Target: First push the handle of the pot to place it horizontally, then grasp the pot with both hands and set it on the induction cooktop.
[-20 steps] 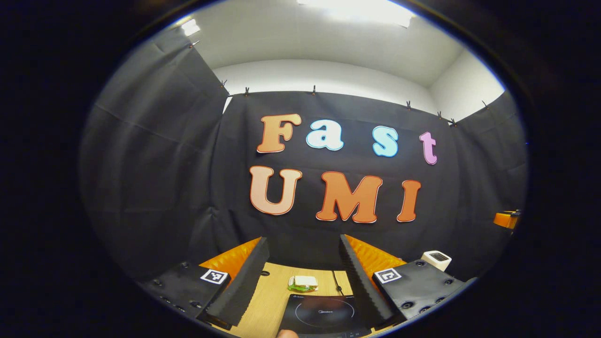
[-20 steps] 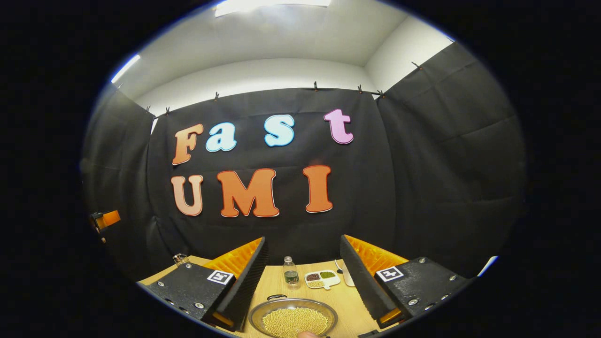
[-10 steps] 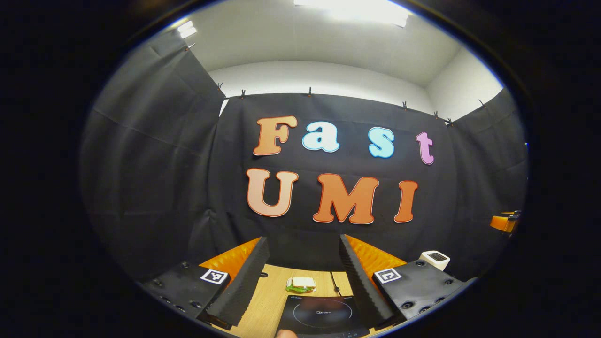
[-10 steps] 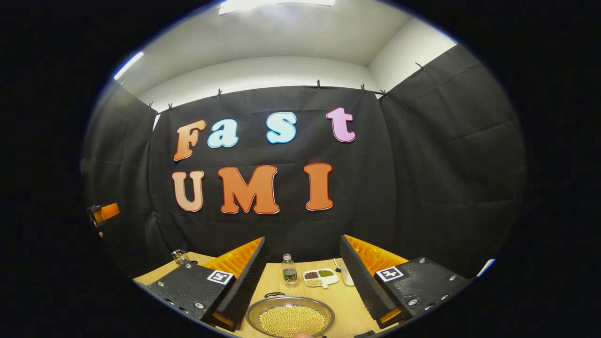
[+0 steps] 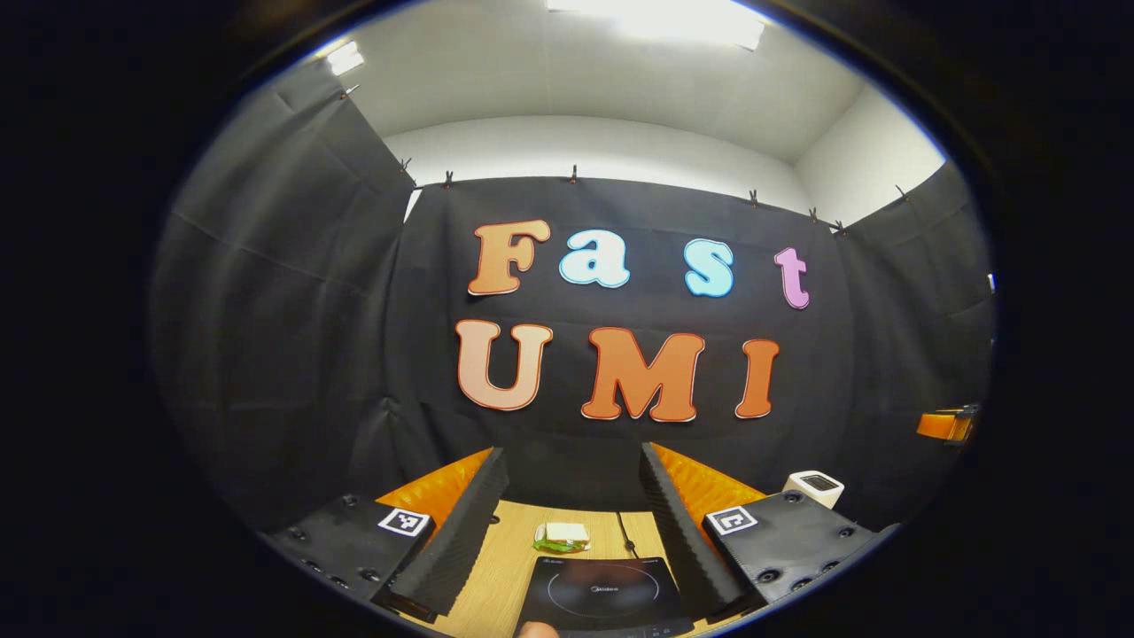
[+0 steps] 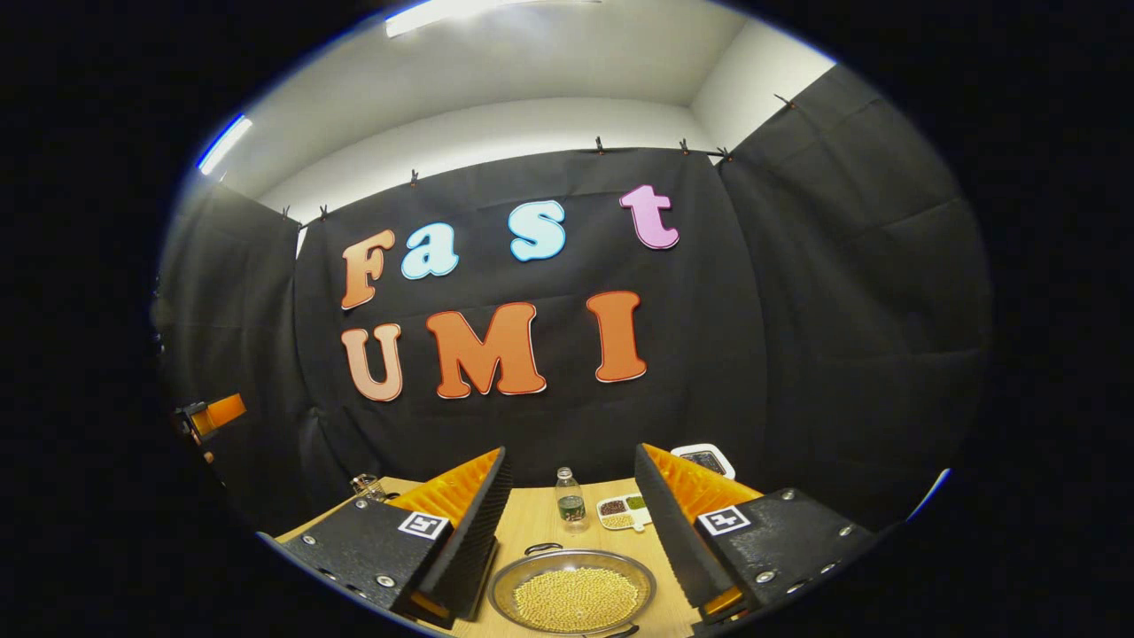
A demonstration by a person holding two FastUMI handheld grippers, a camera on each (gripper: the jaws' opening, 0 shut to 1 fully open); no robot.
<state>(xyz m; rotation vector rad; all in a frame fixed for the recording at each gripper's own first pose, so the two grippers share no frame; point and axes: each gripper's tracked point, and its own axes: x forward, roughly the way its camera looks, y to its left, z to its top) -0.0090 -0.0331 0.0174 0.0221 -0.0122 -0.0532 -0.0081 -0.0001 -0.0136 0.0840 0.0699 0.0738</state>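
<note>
In the right gripper view, a shallow metal pot (image 6: 573,592) full of yellow beans sits on the wooden table (image 6: 532,523), low between the fingers. One dark loop handle (image 6: 543,548) is on its far rim and another on its near rim. My right gripper (image 6: 570,452) is open above and behind the pot, holding nothing. A black induction cooktop (image 5: 602,594) lies flat between the open fingers of my left gripper (image 5: 571,454), which is also empty. A fingertip (image 5: 536,630) of the person shows at the bottom edge.
Behind the cooktop lie a green-and-white packet (image 5: 561,536) and a cord (image 5: 627,536). A white box (image 5: 813,487) stands to its right. Beyond the pot are a small bottle (image 6: 570,501), a divided dish of beans (image 6: 623,511), a white scale-like device (image 6: 706,459) and a glass jar (image 6: 368,486).
The right gripper has tilted and pulled back a little, so more of the pot shows and the white device has come into view. The left gripper drifted slightly; the cooktop sits a little further left.
</note>
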